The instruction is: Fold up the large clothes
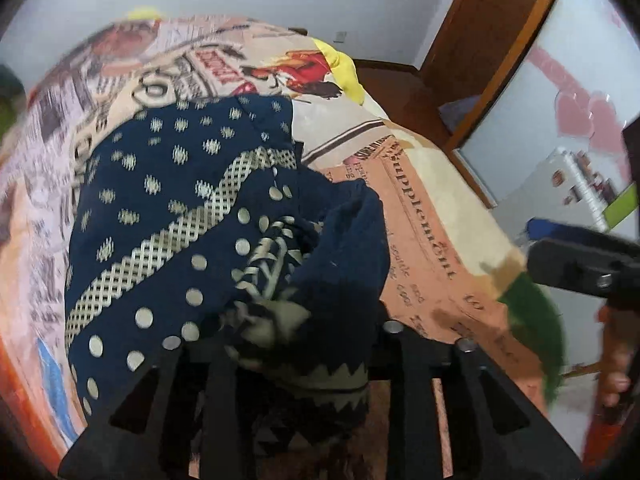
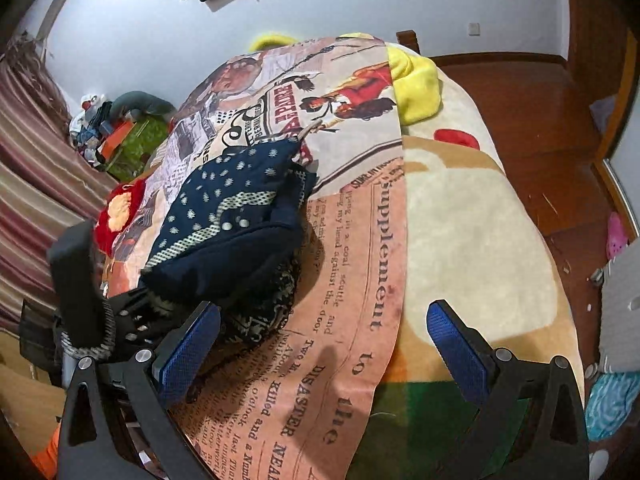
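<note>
Navy dotted knit garment with cream lattice band lies bunched on newspaper-print bed cover, left of centre; long axis runs near-left to far-right, narrow end pointing far. Left gripper low at its near end, jaws clamped on a bunched fold of it. Right gripper hovers near edge, tilted down over the cover, blue pads wide apart, holding nothing. Cream fleece blanket right.
</note>
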A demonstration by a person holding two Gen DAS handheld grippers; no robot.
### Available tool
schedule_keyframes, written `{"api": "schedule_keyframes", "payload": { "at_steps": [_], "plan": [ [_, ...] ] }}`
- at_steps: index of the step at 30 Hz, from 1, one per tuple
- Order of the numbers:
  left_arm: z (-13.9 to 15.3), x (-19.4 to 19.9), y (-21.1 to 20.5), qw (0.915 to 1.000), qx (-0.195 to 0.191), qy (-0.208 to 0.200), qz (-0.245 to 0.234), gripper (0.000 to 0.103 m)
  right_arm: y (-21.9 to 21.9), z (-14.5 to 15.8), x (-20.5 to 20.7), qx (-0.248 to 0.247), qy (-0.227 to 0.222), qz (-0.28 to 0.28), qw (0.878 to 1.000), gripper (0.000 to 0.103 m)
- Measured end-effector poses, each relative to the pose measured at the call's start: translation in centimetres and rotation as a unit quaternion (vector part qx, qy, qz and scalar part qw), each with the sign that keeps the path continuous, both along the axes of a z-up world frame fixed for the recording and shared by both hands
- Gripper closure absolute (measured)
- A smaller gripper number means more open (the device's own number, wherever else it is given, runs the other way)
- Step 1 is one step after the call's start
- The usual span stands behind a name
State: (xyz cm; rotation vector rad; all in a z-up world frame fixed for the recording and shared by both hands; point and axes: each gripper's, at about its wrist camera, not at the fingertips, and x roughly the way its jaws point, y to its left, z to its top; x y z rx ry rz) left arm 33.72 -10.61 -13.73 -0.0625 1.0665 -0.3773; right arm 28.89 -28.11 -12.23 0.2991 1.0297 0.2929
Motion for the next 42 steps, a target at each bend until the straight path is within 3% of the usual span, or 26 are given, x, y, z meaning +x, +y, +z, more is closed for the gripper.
{"api": "schedule_keyframes", "payload": {
  "at_steps": [3,5,12,15,19,23,25,29,33,39,42],
  "plan": [
    [1.0,-0.7,1.1,0.9983,-0.050,0.023,-0.017,0.056,-0.1,0.0,0.0,0.008,-0.002,0.000,1.000,0.000],
    [2.1,-1.9,1.7,0.9984,-0.053,0.010,-0.018,0.048,0.1,0.3,-0.1,0.015,-0.006,0.005,1.000,0.000],
    [6.6,-4.4,5.3,0.9973,-0.053,-0.049,0.009,0.044,2.5,1.5,1.5,0.015,-0.014,0.026,0.999,0.000],
    [7.6,-4.0,7.5,0.9952,-0.020,-0.087,0.040,0.037,4.3,2.1,2.4,0.023,-0.018,0.044,0.999,0.000],
    [6.2,-2.6,9.4,0.9942,0.029,-0.083,0.061,0.037,7.2,2.3,3.6,0.018,-0.023,0.068,0.997,0.000],
    [2.6,-1.5,10.2,0.9956,0.057,-0.045,0.059,0.037,10.2,0.4,4.9,-0.003,-0.003,0.092,0.996,0.000],
    [1.0,-1.6,10.1,0.9963,0.055,-0.037,0.054,0.036,11.0,-1.2,5.5,-0.019,0.015,0.096,0.995,0.000],
    [-0.5,-2.1,10.5,0.9962,0.048,-0.045,0.058,0.023,10.6,-5.2,6.4,-0.050,0.064,0.089,0.993,0.000],
    [-1.8,-2.4,10.9,0.9975,0.026,-0.030,0.059,0.022,8.8,-8.2,6.2,-0.045,0.105,0.089,0.989,0.000],
    [-2.1,-4.2,11.1,0.9983,0.020,-0.026,0.048,0.022,7.2,-8.3,4.7,-0.053,0.099,0.102,0.988,0.000],
    [-1.9,-5.3,10.7,0.9985,0.047,-0.022,0.017,0.022,7.0,-8.0,4.2,-0.060,0.107,0.104,0.987,0.000]
  ]
}}
